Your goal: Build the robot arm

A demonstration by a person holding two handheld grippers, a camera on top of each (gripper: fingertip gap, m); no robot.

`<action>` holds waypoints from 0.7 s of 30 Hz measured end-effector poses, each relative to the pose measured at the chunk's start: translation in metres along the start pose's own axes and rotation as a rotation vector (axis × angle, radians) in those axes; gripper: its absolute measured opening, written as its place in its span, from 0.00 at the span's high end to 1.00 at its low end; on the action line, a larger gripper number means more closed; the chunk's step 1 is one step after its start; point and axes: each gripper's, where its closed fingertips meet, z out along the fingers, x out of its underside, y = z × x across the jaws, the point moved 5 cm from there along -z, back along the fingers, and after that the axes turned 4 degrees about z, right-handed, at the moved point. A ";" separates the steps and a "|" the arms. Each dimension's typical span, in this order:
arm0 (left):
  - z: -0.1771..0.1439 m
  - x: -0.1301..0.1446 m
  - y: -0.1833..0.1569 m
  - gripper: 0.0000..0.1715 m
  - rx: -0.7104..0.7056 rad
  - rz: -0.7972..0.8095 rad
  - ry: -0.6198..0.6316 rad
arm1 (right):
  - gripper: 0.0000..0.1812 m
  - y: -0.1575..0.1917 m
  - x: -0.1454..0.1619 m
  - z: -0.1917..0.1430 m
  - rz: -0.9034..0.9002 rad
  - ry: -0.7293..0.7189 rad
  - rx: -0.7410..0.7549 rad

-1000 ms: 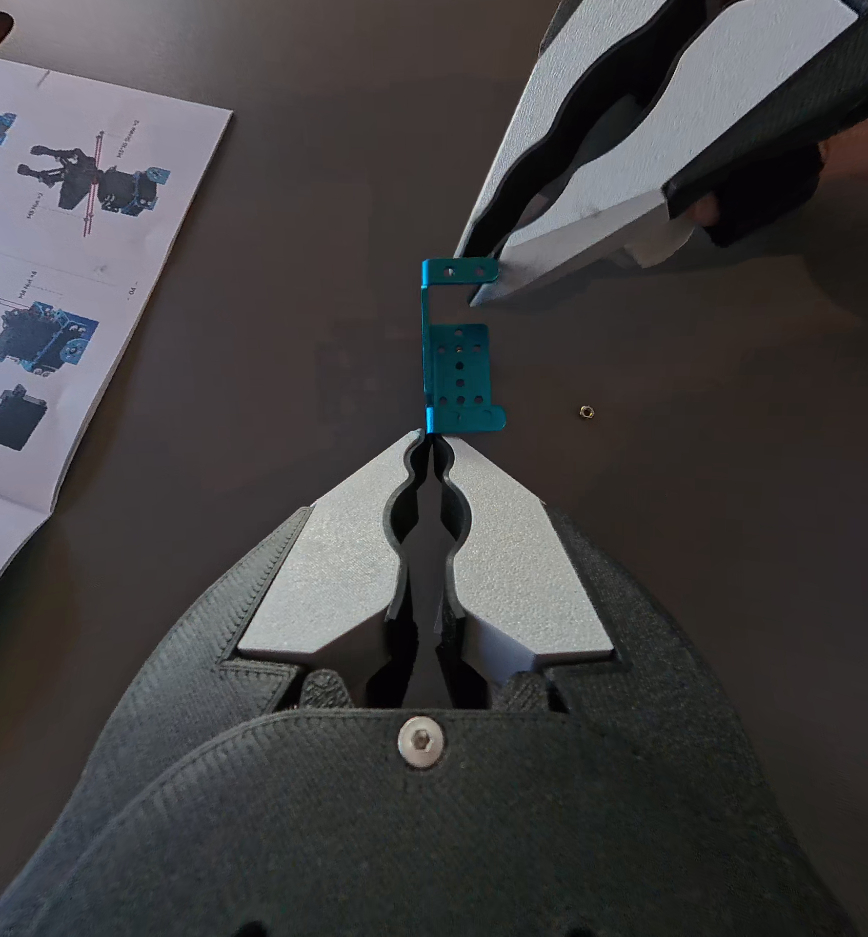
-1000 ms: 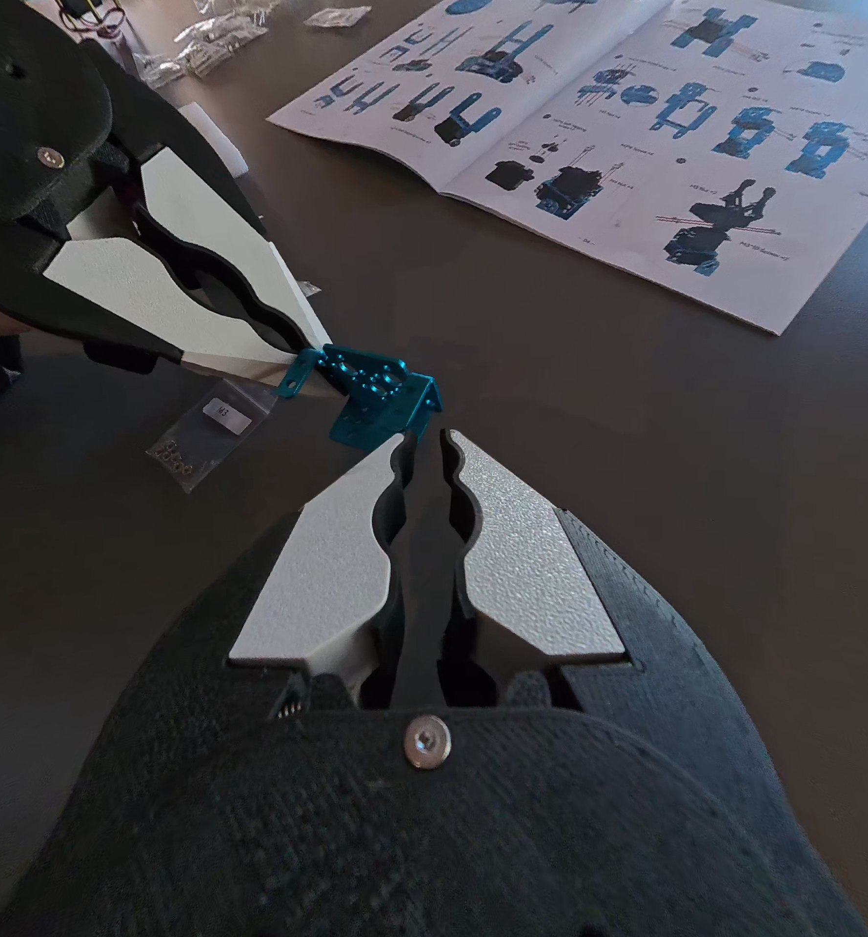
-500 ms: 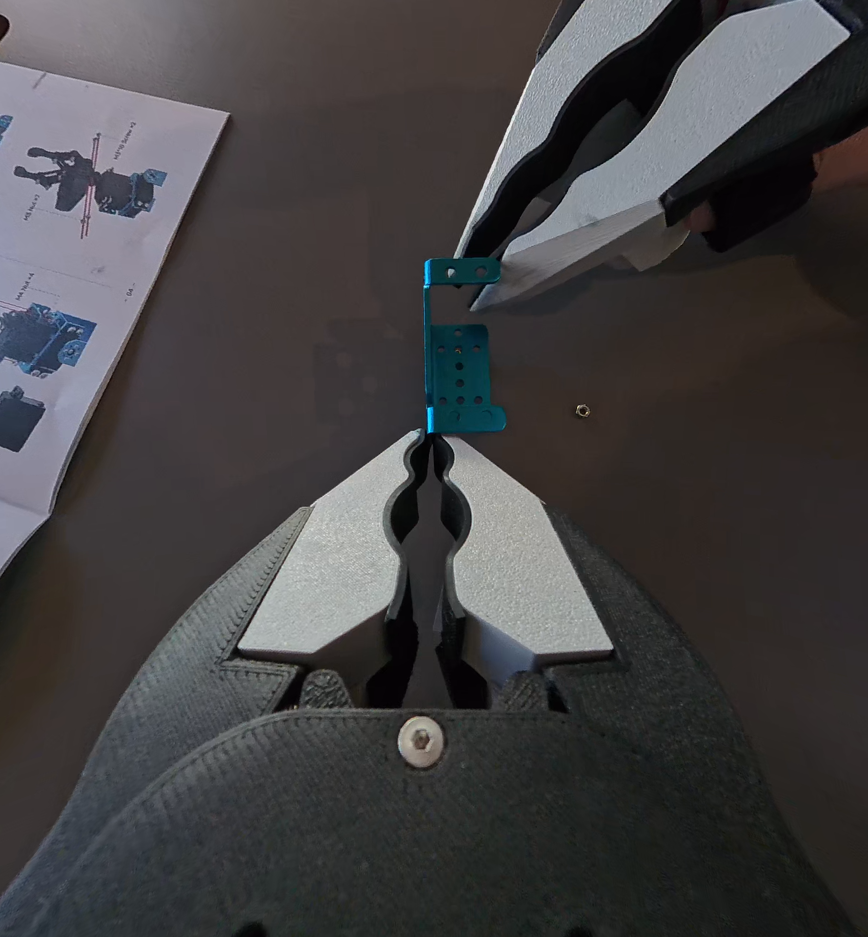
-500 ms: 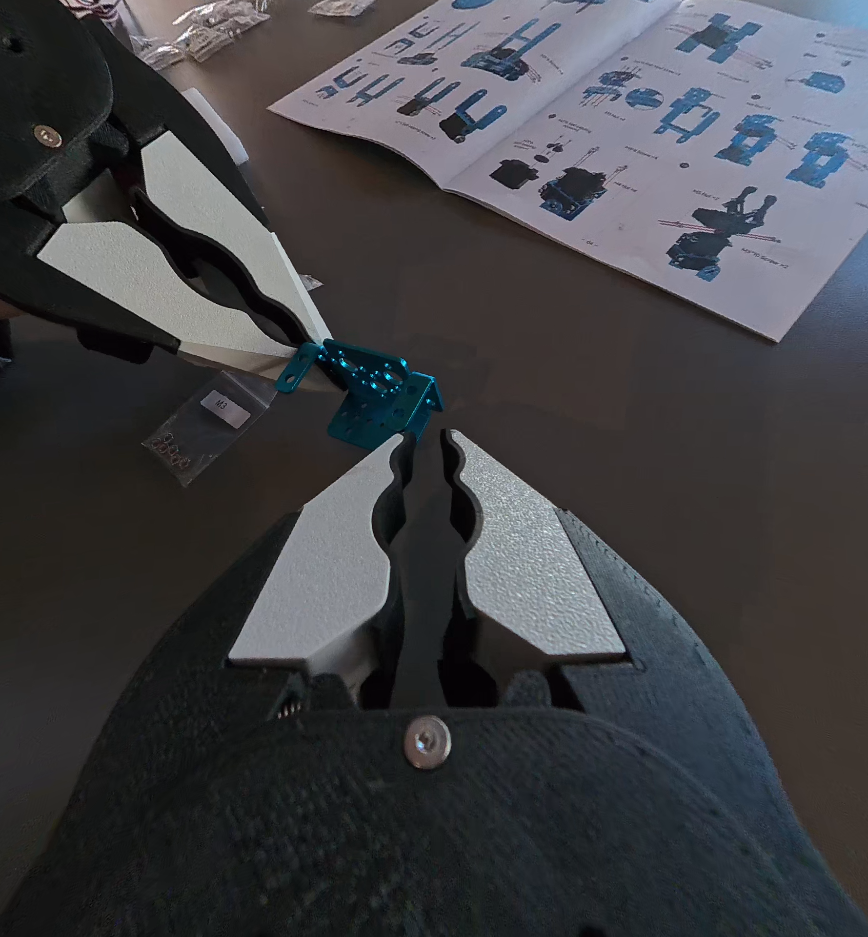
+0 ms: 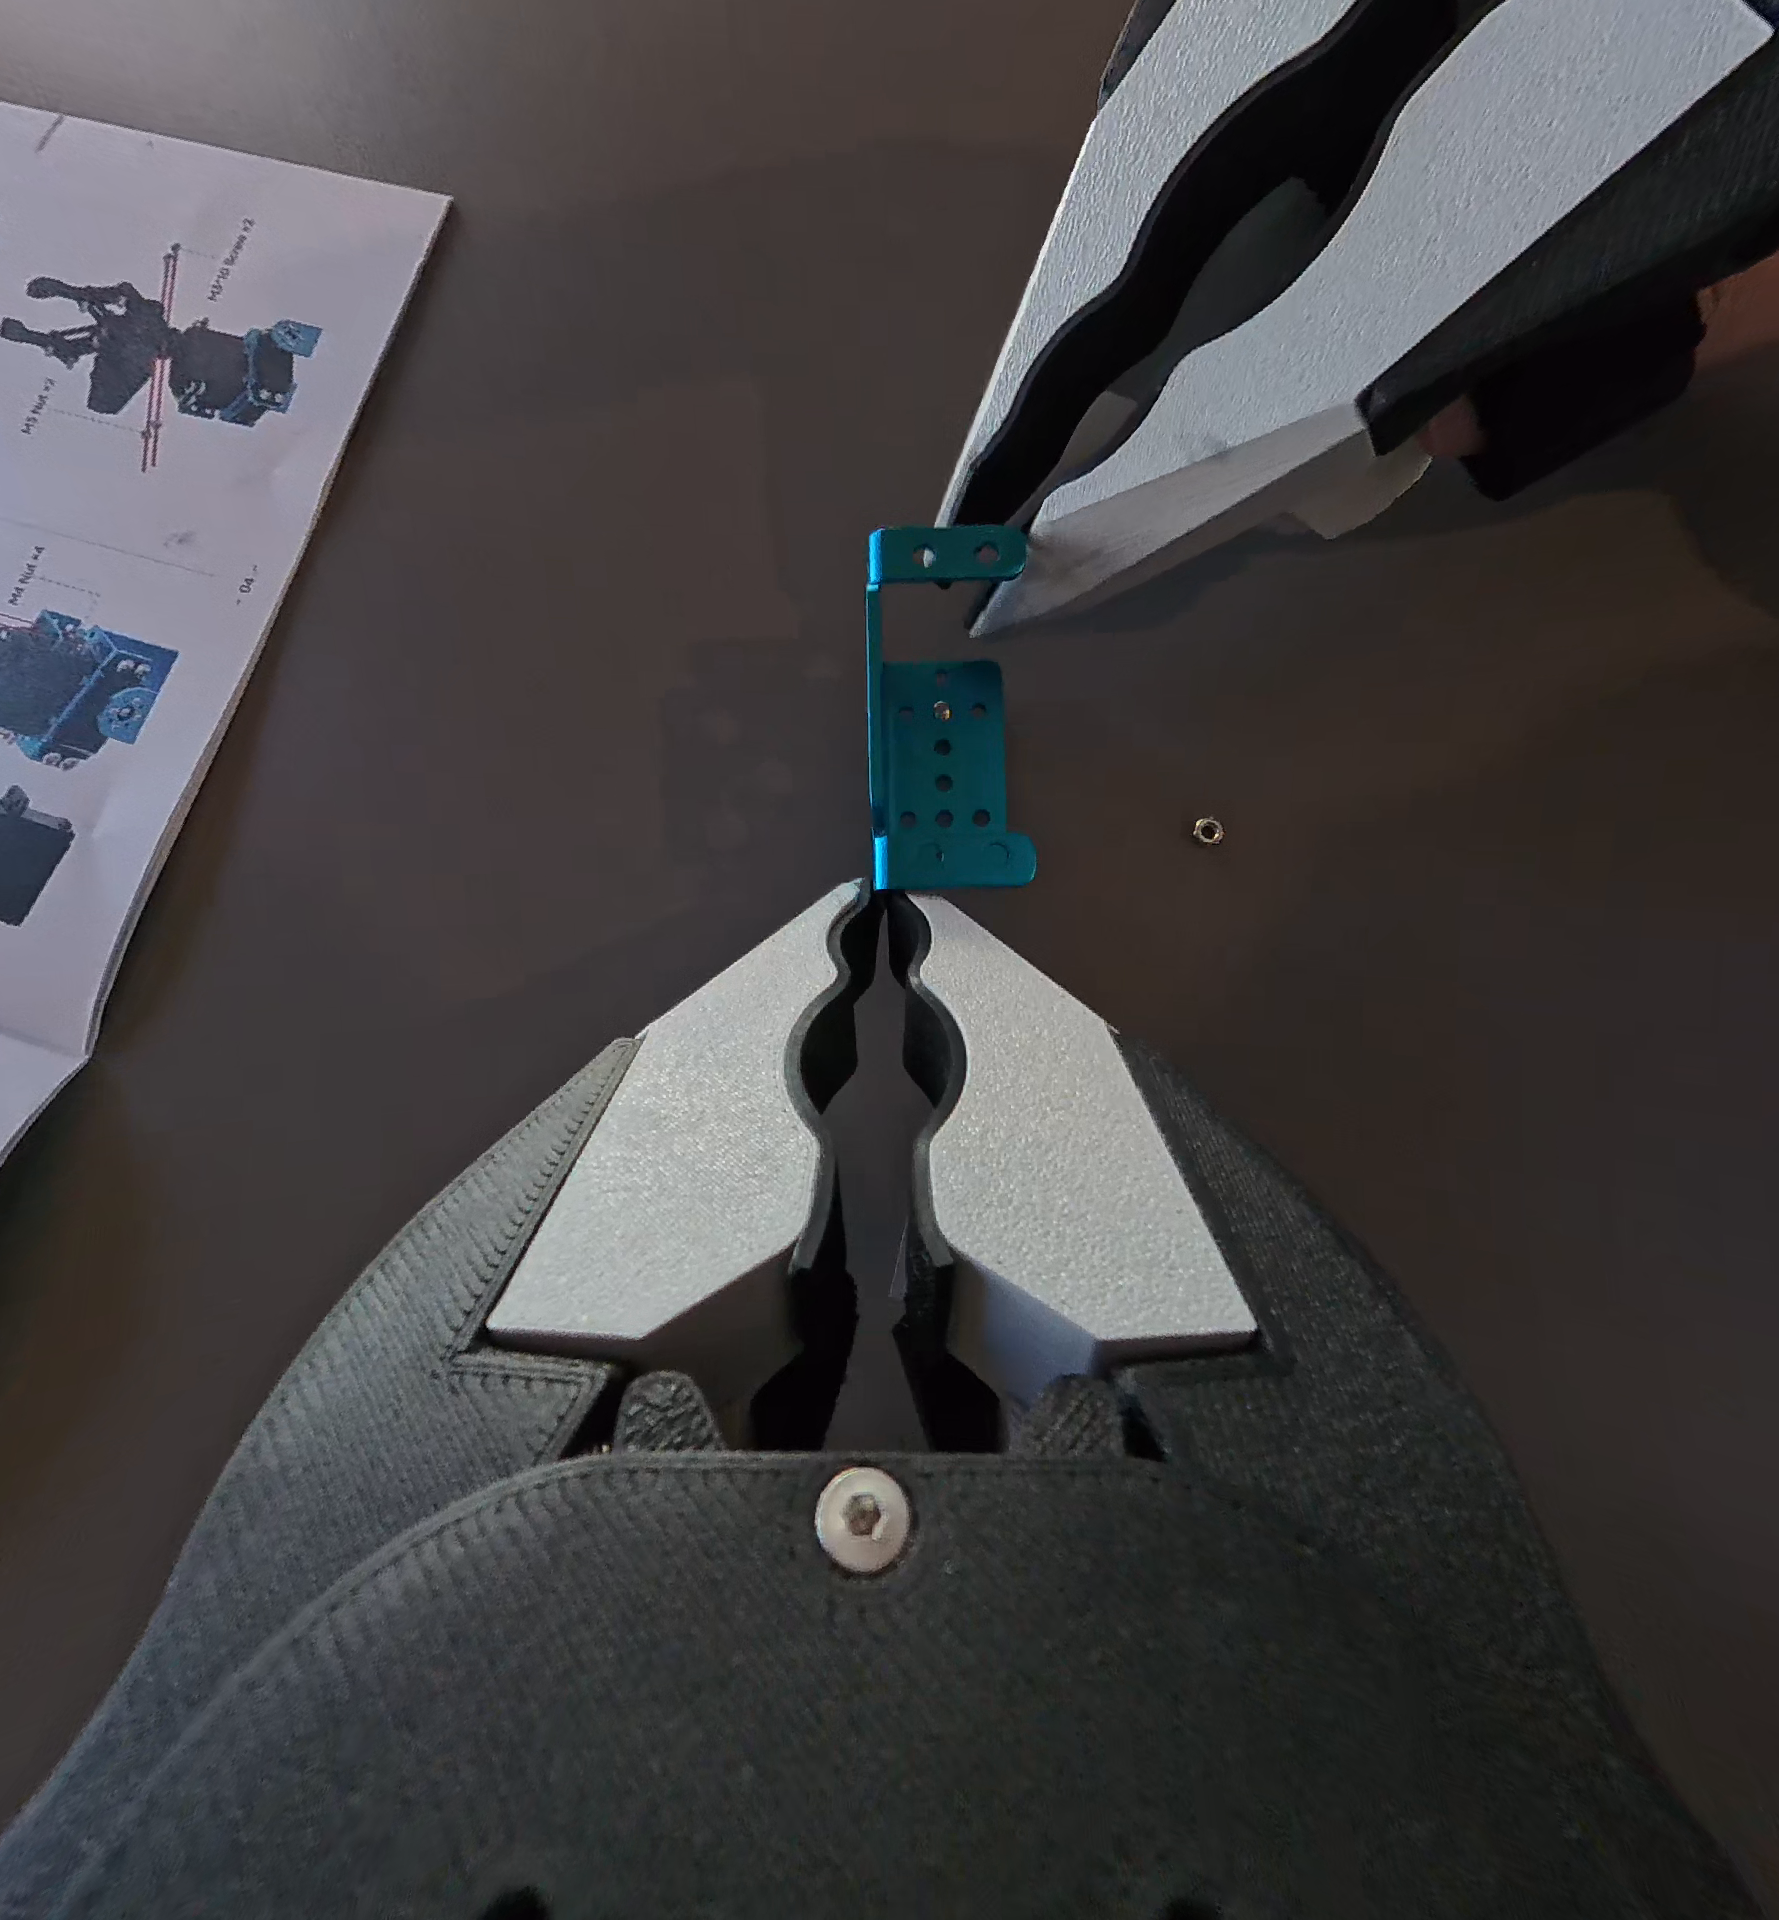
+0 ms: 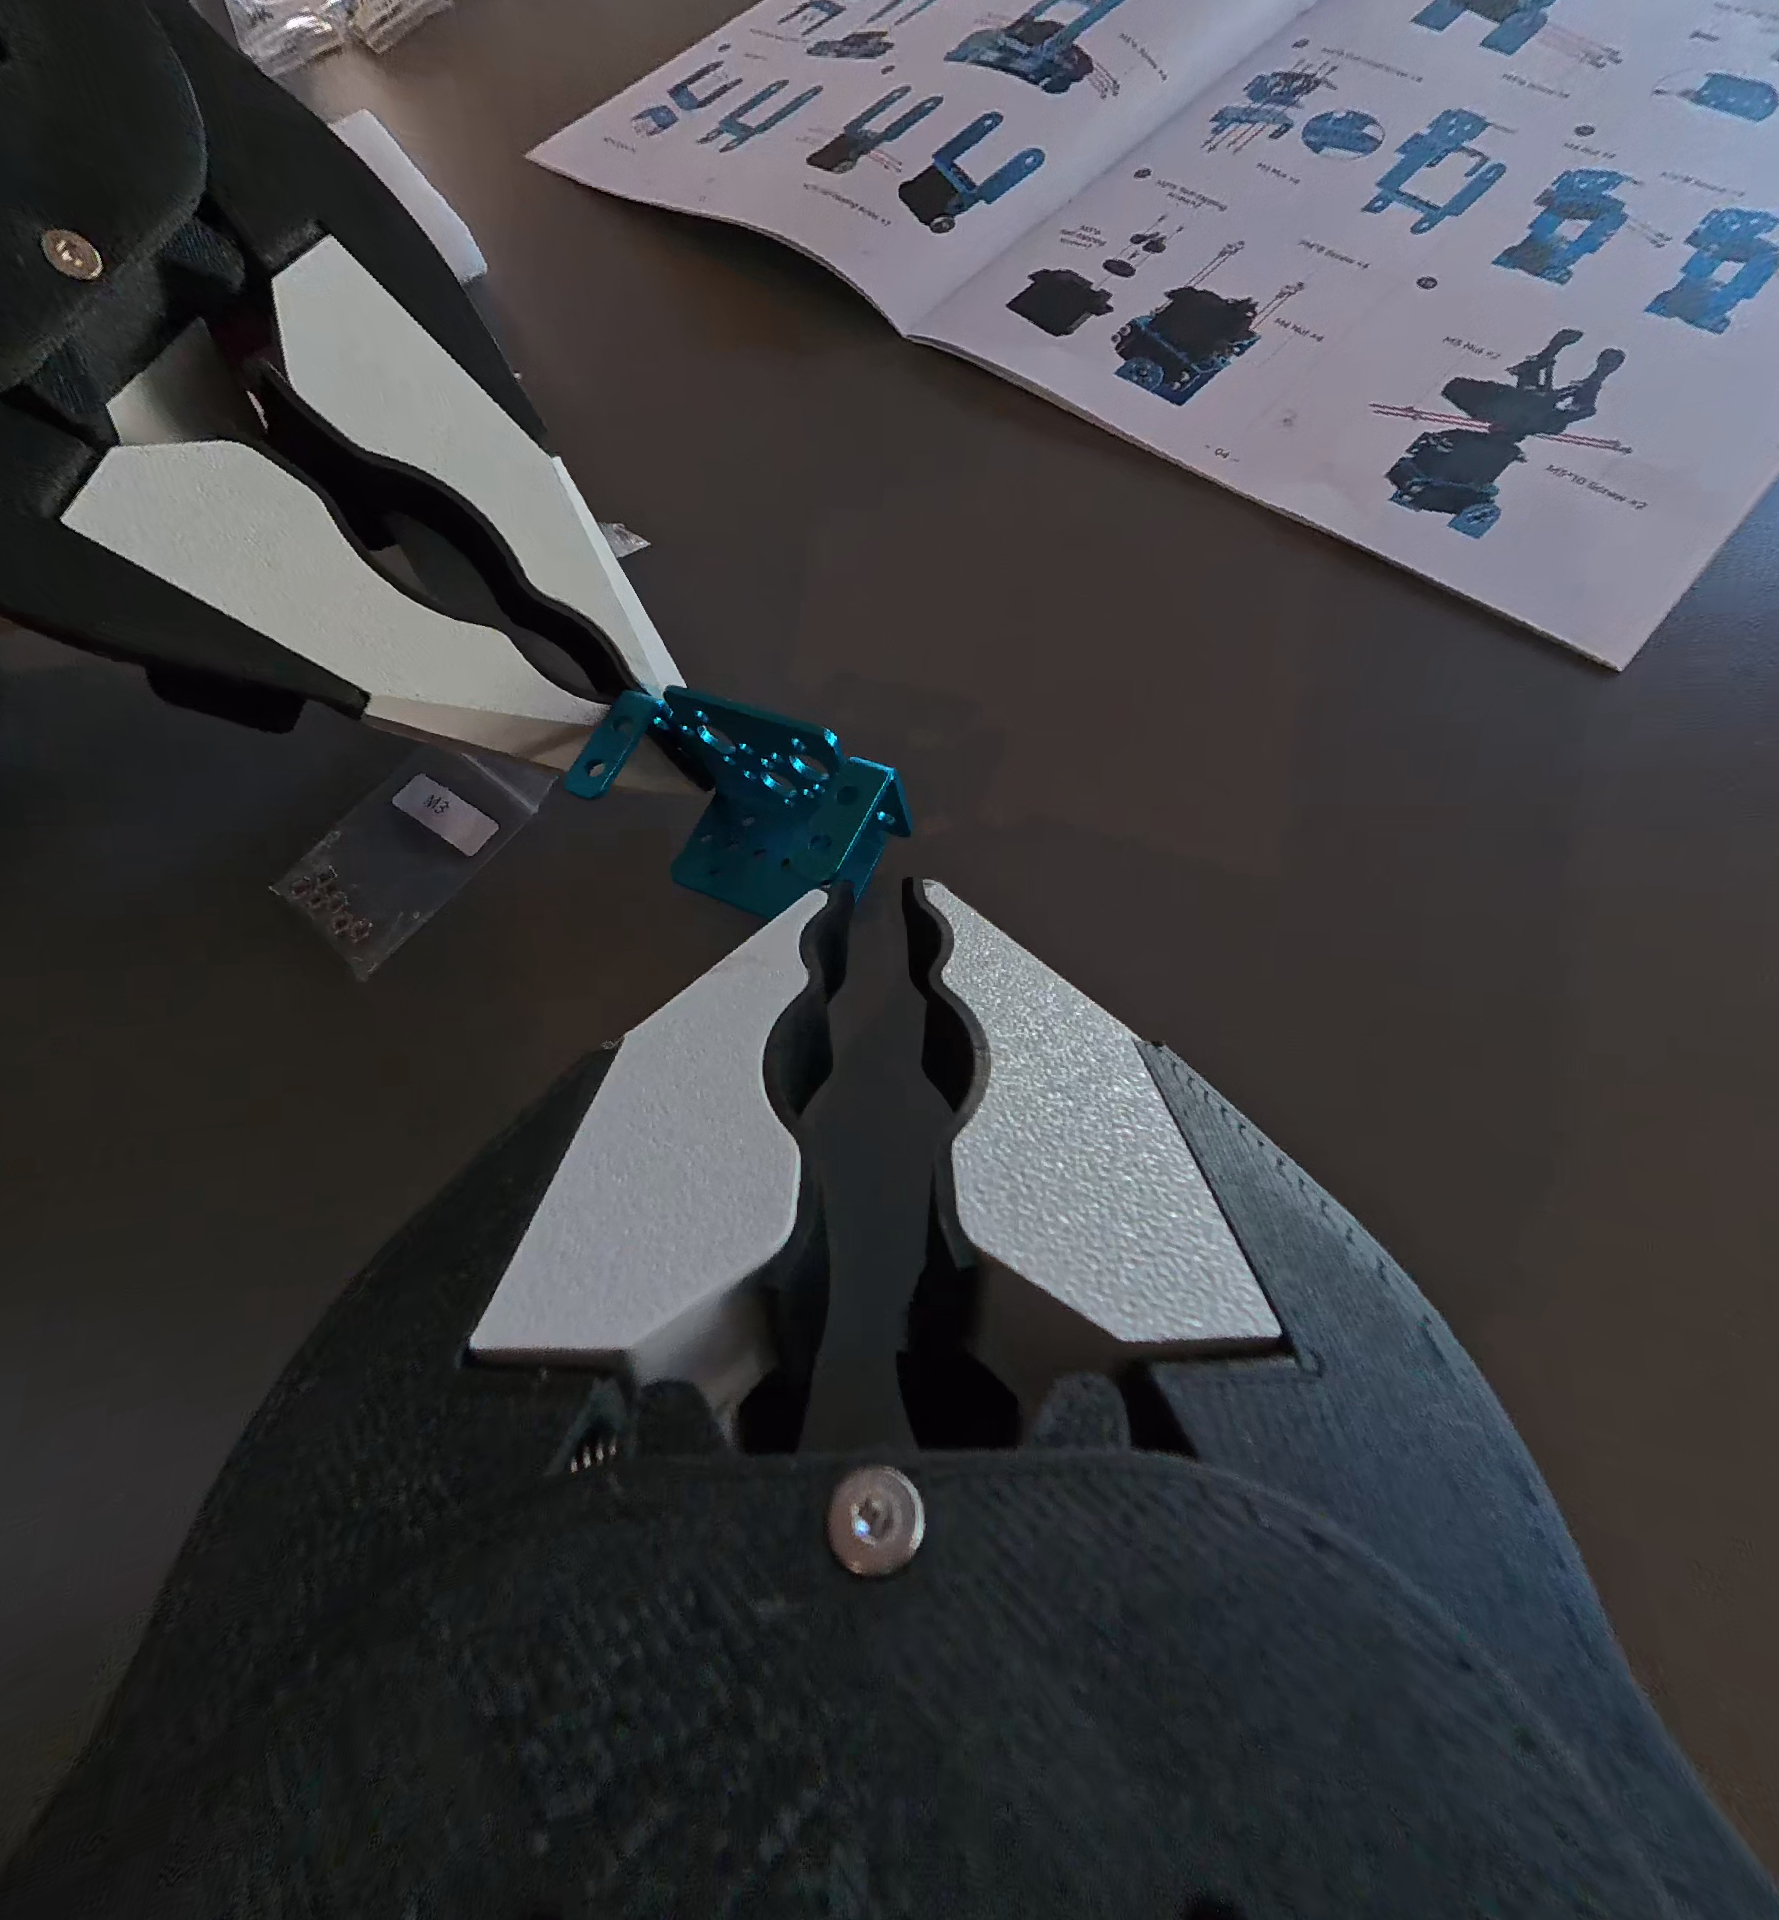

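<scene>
Dark brown tabletop (image 5: 1487, 1039) runs under everything, matte and dimly lit. A small blue metal bracket (image 5: 942, 769), folded and drilled with rows of holes, is held between the two grippers and, going by the faint shadow beside it, sits a little off the surface. The left gripper (image 5: 883, 902) has its jaws pinched tight on the thin near edge of the bracket, so the piece stands out straight ahead of its tips. The right gripper (image 6: 877, 891) comes in from the other side with its jaws only narrowly parted and nothing between them. Its tips are right at the bracket's far tab, but whether they touch it cannot be told. A tiny brass-coloured nut (image 5: 1207, 830) lies loose on the table just to the right of the bracket, apart from both grippers. In the right wrist view, a small clear bag (image 6: 407, 862) of little fasteners lies under the left gripper (image 6: 646, 717). Farther out, an open booklet (image 6: 1384, 260) of assembly drawings lies flat, and a white block (image 6: 407, 177) sits behind the left gripper.
</scene>
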 end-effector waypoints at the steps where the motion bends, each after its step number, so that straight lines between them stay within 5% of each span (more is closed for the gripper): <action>1: 0.000 0.000 0.000 1.00 0.000 0.000 -0.001 | 0.94 0.000 0.000 0.000 0.000 0.002 -0.003; 11: 0.000 -0.001 -0.001 1.00 0.003 0.002 0.001 | 0.86 -0.002 0.003 -0.018 -0.071 0.027 0.051; 17: 0.000 -0.001 -0.001 1.00 0.000 0.004 0.008 | 0.86 0.054 0.012 -0.024 -0.179 0.037 -0.101; 21: -0.001 -0.001 -0.001 1.00 -0.009 0.009 0.012 | 0.90 0.052 0.030 -0.014 -0.237 0.125 -0.027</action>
